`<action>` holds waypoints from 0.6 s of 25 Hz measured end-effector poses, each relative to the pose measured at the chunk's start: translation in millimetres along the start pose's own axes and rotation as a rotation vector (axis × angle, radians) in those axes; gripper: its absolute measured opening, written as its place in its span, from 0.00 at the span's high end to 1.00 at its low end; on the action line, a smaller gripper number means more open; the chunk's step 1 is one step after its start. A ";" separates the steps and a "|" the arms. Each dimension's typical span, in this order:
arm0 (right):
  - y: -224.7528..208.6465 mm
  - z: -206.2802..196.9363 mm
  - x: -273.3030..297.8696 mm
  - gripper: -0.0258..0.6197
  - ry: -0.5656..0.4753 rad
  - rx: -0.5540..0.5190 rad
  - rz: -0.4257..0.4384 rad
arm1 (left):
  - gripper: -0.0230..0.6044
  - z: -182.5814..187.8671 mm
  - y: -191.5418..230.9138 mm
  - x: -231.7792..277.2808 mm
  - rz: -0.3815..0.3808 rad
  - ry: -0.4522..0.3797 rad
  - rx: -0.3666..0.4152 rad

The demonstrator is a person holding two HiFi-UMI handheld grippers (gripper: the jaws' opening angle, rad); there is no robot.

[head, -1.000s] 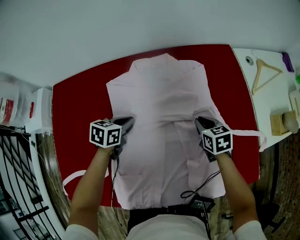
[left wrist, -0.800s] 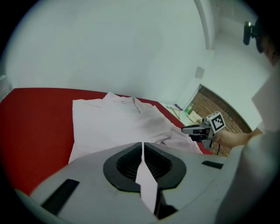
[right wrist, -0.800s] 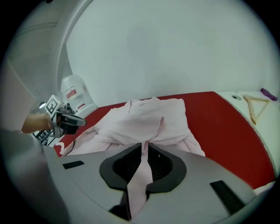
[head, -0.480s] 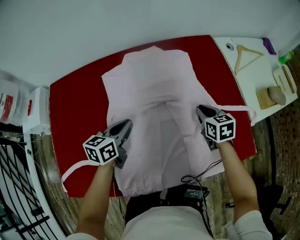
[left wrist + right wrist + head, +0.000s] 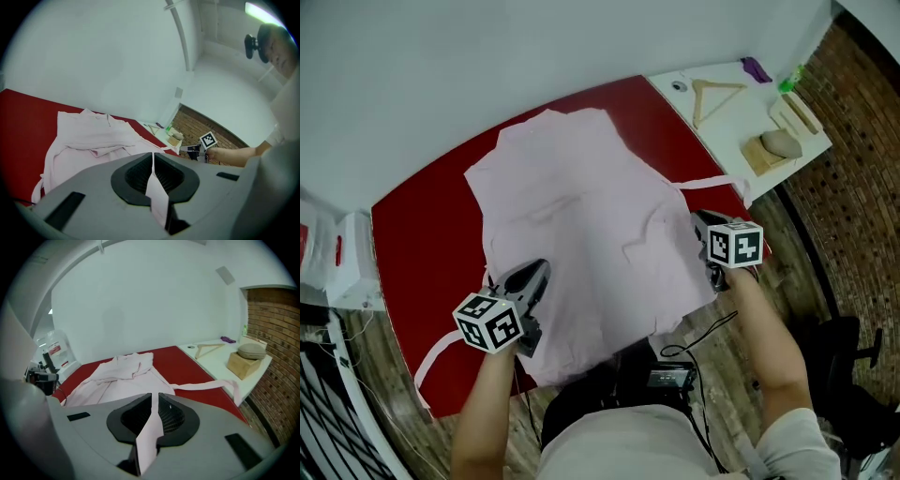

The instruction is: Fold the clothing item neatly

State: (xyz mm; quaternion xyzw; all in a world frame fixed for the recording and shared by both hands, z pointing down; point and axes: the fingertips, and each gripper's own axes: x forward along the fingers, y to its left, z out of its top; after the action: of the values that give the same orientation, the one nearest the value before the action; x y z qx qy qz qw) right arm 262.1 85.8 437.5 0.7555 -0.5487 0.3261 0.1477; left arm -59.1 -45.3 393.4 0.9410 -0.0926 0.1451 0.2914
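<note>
Holding the pink garment (image 5: 572, 206) by its near hem: left gripper (image 5: 531, 277) and right gripper (image 5: 702, 226) each pinched tight on a fold of cloth, near corners raised. Collar end lies flat toward far side of red table (image 5: 412, 234). Judged midway: sides look folded in, hem-to-collar fold not yet laid, tie strap (image 5: 712, 180) trailing right.
</note>
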 end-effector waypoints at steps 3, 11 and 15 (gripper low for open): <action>-41.9 -12.4 -30.2 0.92 0.014 0.006 -0.086 | 0.93 0.1 -23.0 4.9 -0.035 -0.002 0.008; -141.3 -61.7 -66.8 0.92 0.089 0.007 -0.199 | 0.93 -6.4 -75.5 46.1 -0.085 -0.018 0.008; -186.9 -72.8 -61.3 0.92 0.124 0.007 -0.193 | 0.93 -12.1 -97.9 80.0 -0.069 -0.015 -0.005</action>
State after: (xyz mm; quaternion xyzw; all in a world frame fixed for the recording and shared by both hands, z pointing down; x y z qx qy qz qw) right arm 399.7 239.3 476.7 0.7837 -0.4621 0.3582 0.2095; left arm 38.8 34.1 378.1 0.9439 -0.0626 0.1276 0.2980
